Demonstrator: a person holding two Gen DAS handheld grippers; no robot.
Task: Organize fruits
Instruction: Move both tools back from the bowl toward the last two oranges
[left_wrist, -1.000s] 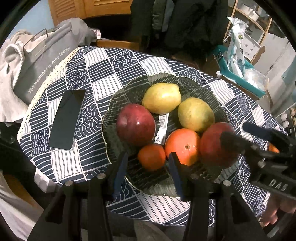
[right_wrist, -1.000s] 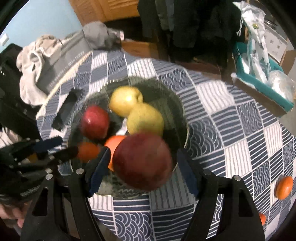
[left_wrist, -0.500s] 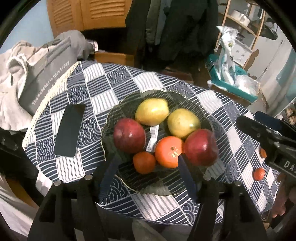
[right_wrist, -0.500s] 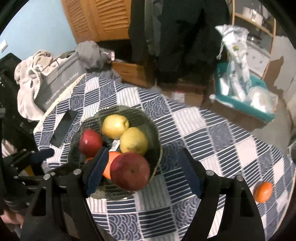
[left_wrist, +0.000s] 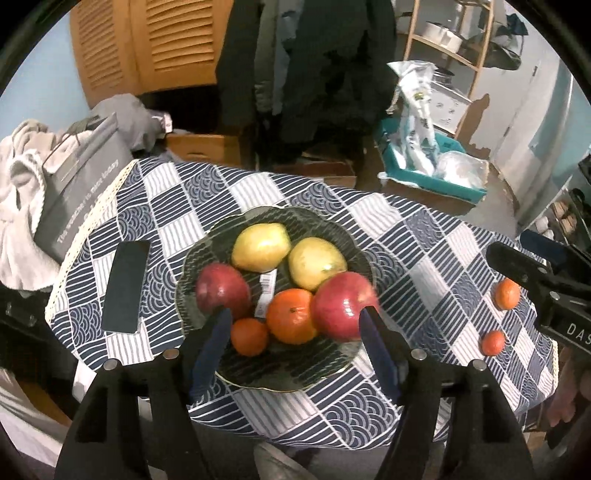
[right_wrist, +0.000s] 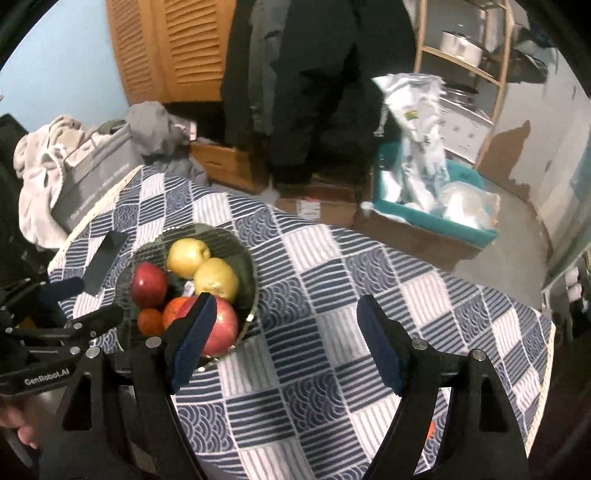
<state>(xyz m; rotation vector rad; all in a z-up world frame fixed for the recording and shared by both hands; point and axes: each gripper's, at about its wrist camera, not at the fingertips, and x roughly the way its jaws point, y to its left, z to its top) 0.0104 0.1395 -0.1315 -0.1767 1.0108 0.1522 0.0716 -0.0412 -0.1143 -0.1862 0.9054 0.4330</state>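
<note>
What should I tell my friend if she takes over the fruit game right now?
Left gripper: open, empty, its jaws have just been opening, above the near side of the plate.
Right gripper: open, empty, over the tablecloth beside the plate.
On the plate: two yellow fruits, two red apples, a big orange and a small orange.
Done: six fruits on the plate.
Left: two small oranges lying on the cloth, near the right gripper.

"GenRobot.AI" on left gripper (right_wrist: 92, 306), "DAS" on right gripper (left_wrist: 535, 266)
</note>
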